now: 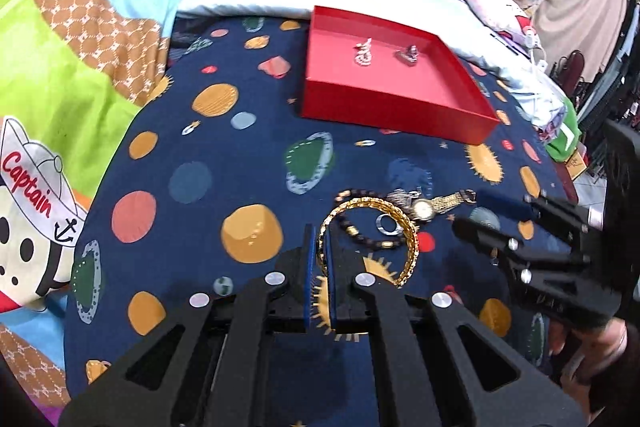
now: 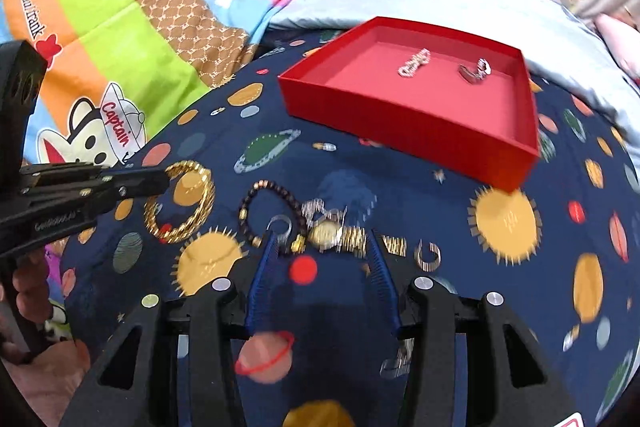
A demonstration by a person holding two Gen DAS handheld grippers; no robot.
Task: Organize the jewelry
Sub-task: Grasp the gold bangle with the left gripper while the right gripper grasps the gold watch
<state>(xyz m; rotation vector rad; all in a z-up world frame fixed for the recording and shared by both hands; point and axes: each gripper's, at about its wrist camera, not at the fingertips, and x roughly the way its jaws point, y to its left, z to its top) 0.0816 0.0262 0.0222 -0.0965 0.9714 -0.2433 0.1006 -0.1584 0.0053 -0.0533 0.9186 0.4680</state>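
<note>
The left gripper (image 1: pixel 320 247) is clenched on the gold bracelet (image 1: pixel 404 227) by its thin rim (a slippery hold), so it may drop short of the red box (image 1: pixel 394 109), while the released right gripper (image 2: pixel 322 247) straddling the watch (image 2: pixel 326 233) risks snagging the bead bracelet (image 2: pixel 272 211).

Left gripper (image 1: pixel 320 247) angled downward, jaws clamped tight — right gripper (image 2: pixel 320 247) jaws parted.

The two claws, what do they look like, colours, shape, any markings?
Both are matte black plastic frames with angular linkage arms, cut-out slots and round silver pivot pins. The left claw and the right claw each carry two flat blue ribbed pads. Seen side-on from the right wrist view, the left one shows small white lettering, too blurred to read, and silver screws. No cables visible.
</note>
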